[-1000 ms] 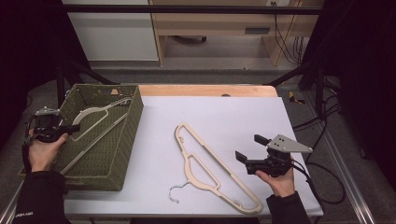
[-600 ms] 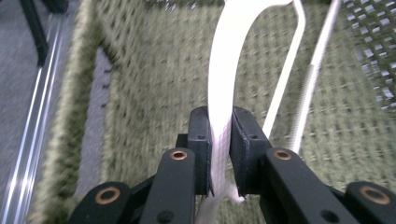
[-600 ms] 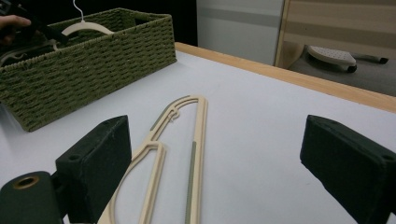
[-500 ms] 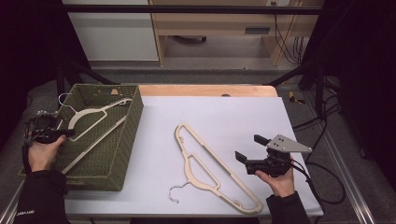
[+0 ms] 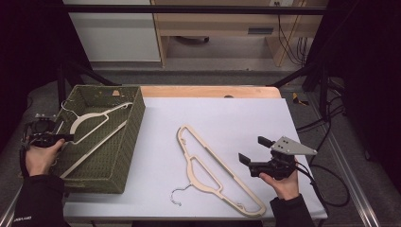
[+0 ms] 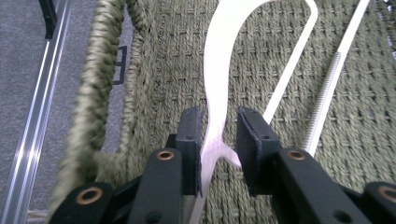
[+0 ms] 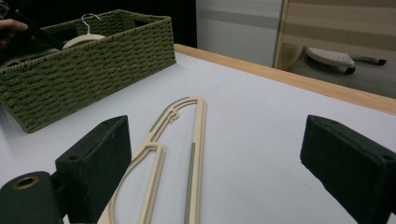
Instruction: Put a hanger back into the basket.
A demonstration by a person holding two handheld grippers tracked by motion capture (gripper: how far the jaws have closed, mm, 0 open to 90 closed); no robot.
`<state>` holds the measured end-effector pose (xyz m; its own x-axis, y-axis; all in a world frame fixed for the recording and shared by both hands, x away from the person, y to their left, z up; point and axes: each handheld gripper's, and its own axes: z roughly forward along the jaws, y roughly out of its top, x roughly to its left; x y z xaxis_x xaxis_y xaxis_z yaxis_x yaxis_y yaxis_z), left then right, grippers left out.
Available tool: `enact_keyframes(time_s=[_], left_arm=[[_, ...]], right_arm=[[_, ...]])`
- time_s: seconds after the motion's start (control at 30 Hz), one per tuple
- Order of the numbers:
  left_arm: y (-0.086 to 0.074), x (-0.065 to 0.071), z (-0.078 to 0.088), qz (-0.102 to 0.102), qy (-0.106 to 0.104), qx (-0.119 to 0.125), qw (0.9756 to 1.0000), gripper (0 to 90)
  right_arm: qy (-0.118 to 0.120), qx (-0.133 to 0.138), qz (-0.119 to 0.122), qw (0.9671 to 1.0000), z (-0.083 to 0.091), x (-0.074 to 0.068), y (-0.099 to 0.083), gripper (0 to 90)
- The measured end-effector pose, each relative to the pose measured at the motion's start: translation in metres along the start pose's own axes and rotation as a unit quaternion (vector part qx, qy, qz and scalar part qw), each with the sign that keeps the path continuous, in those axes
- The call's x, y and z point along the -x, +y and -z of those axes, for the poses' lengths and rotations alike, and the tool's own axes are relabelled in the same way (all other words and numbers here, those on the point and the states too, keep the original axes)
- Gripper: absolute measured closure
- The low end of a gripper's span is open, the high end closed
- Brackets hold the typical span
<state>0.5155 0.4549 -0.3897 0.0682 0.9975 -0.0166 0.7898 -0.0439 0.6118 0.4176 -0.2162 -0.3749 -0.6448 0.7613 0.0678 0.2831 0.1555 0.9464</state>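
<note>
A white hanger [image 5: 94, 124] lies inside the green woven basket [image 5: 137, 118] at the table's left. My left gripper [image 5: 66, 137] reaches over the basket's left rim. In the left gripper view its jaws [image 6: 218, 130] have just been opening and stand slightly apart around the hanger's arm [image 6: 224, 70], with a gap at the right pad. A beige hanger [image 5: 208, 165] lies flat on the white table, its wire hook toward the front edge. My right gripper [image 5: 255, 150] hovers open just right of it, with the beige hanger [image 7: 196, 140] ahead and nothing between the jaws.
The basket [image 7: 93, 60] takes up the table's left side. A wooden strip [image 5: 208, 91] runs along the far edge. Beyond the table stand a cabinet and a wooden shelf. Cables hang off the table's right side.
My left hand has drawn back slightly toward the basket's left rim, and the white hanger lies in the basket as before. The right hand and the beige hanger have not moved.
</note>
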Motion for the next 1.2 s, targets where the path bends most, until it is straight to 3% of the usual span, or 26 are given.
enact_keyframes(time_s=[0.13,0.17,0.23,0.3,0.33,0.37,0.4,0.5,0.6,0.77,0.87,1.07,1.1,1.2], left_arm=[[0.000,0.005,0.021,-0.013,-0.004,0.030,0.9994,65.7],[0.000,0.011,0.034,-0.023,-0.017,0.065,0.9975,63.9],[0.000,0.013,0.040,-0.029,-0.020,0.077,0.9964,57.0],[0.000,0.022,0.052,-0.036,-0.035,0.116,0.9920,53.8],[-0.001,0.032,0.063,-0.045,-0.054,0.147,0.9867,49.1],[-0.001,0.032,0.063,-0.045,-0.054,0.147,0.9867,47.0],[-0.002,0.039,0.069,-0.051,-0.067,0.169,0.9821,47.0],[-0.002,0.056,0.078,-0.063,-0.090,0.197,0.9742,37.5],[-0.004,0.075,0.084,-0.078,-0.119,0.228,0.9632,31.9],[-0.011,0.110,0.091,-0.105,-0.169,0.262,0.9443,19.8],[-0.017,0.130,0.094,-0.116,-0.195,0.273,0.9348,13.4],[-0.027,0.166,0.095,-0.146,-0.229,0.282,0.9203,8.6],[-0.029,0.172,0.095,-0.143,-0.237,0.286,0.9175,8.3],[-0.035,0.187,0.092,-0.153,-0.246,0.285,0.9136,8.3]], right_arm=[[0.001,0.000,0.000,1.0000,0.000,0.000,0.000,9.3],[0.001,0.000,0.001,1.0000,0.000,0.000,0.000,9.3],[0.001,0.000,0.002,1.0000,0.001,-0.001,0.000,9.3],[0.002,0.001,0.002,1.0000,0.002,-0.001,0.000,9.3],[0.002,0.002,0.005,1.0000,0.004,0.000,0.001,9.2],[0.002,0.002,0.005,1.0000,0.004,0.000,0.001,9.2],[0.001,0.003,0.004,1.0000,0.004,0.000,0.001,9.1],[-0.001,0.006,0.002,1.0000,0.006,0.000,0.001,9.0],[-0.002,0.008,0.002,1.0000,0.008,0.000,0.001,8.9],[-0.001,0.008,-0.001,1.0000,0.009,0.002,-0.001,8.7],[0.000,0.006,-0.001,1.0000,0.009,0.002,-0.002,8.4],[0.002,0.007,-0.004,1.0000,0.010,0.004,-0.004,8.3],[0.003,0.007,-0.001,1.0000,0.010,0.004,-0.004,8.3],[0.003,0.007,-0.002,1.0000,0.010,0.005,-0.005,8.3]])
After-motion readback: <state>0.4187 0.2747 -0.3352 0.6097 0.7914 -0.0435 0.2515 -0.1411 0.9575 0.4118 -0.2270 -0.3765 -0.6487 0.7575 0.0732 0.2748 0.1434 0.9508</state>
